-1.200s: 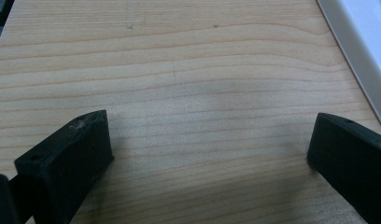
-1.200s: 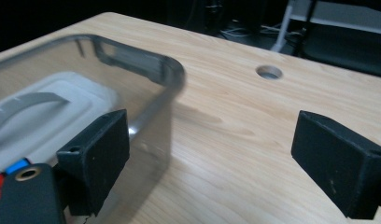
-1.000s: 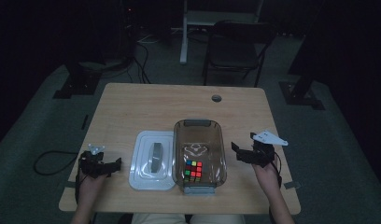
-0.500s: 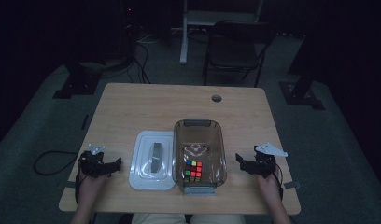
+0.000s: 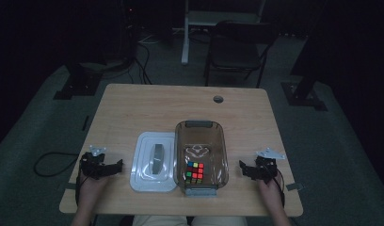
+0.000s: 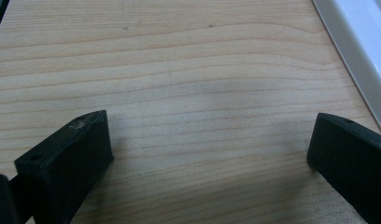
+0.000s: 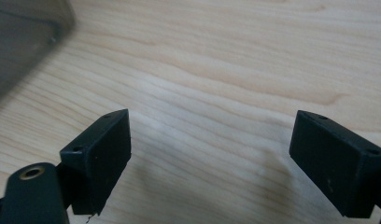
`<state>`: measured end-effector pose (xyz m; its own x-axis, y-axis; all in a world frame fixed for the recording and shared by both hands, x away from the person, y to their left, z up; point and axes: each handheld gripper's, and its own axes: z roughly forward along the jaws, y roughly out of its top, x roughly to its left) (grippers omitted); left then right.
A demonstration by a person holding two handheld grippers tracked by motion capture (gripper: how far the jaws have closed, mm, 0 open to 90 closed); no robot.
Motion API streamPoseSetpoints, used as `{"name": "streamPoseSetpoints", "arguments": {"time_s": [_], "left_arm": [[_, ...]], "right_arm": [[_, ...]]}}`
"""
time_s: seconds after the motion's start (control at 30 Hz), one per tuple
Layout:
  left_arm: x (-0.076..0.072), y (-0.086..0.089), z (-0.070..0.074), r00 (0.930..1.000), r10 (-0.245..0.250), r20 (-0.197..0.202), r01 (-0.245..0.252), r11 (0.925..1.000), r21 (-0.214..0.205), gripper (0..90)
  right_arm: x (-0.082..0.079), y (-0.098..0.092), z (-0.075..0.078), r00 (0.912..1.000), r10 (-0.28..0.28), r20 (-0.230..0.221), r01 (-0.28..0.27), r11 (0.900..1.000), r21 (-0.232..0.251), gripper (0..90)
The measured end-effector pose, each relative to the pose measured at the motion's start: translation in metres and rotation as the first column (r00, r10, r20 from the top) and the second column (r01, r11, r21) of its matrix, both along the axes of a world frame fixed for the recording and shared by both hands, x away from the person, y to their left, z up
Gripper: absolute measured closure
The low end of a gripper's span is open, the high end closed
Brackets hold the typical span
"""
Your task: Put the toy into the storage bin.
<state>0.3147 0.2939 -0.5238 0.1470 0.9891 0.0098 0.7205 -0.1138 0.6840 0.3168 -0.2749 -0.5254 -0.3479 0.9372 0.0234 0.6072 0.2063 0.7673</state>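
Beside brown bin (image 5: pixel 223 141) holding colour cube (image 5: pixel 194 171): left hand-held gripper (image 5: pixel 116 165), right hand-held gripper (image 5: pixel 243 168) both agape, empty; no legible writing.

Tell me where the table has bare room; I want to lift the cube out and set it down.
Free: the far half of the table, beyond the white lid and the clear box holding the cube, and the strips between them and the open left tongs and right tongs. Crowded: the near middle.

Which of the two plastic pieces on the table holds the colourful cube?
The clear brown-tinted box, right of the white lid; the cube sits inside its near end.
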Motion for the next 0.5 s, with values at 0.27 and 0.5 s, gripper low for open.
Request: {"name": "streamPoseSetpoints", "arguments": {"time_s": [0.27, 0.5], "left_arm": [[-0.0003, 0.0, 0.0, 1.0, -0.006, 0.0, 0.006, 1.0, 0.0, 0.6], [-0.0012, 0.0007, 0.0001, 0.9998, -0.019, -0.001, 0.019, 0.9998, 0.002, 0.5]], "right_arm": [[0.0003, -0.0038, -0.0021, 0.9964, -0.067, -0.051, 0.065, 0.997, -0.042, 12.8], [0.0007, -0.004, -0.0022, 0.9931, -0.104, -0.056, 0.102, 0.9941, -0.038, 12.8]]}}
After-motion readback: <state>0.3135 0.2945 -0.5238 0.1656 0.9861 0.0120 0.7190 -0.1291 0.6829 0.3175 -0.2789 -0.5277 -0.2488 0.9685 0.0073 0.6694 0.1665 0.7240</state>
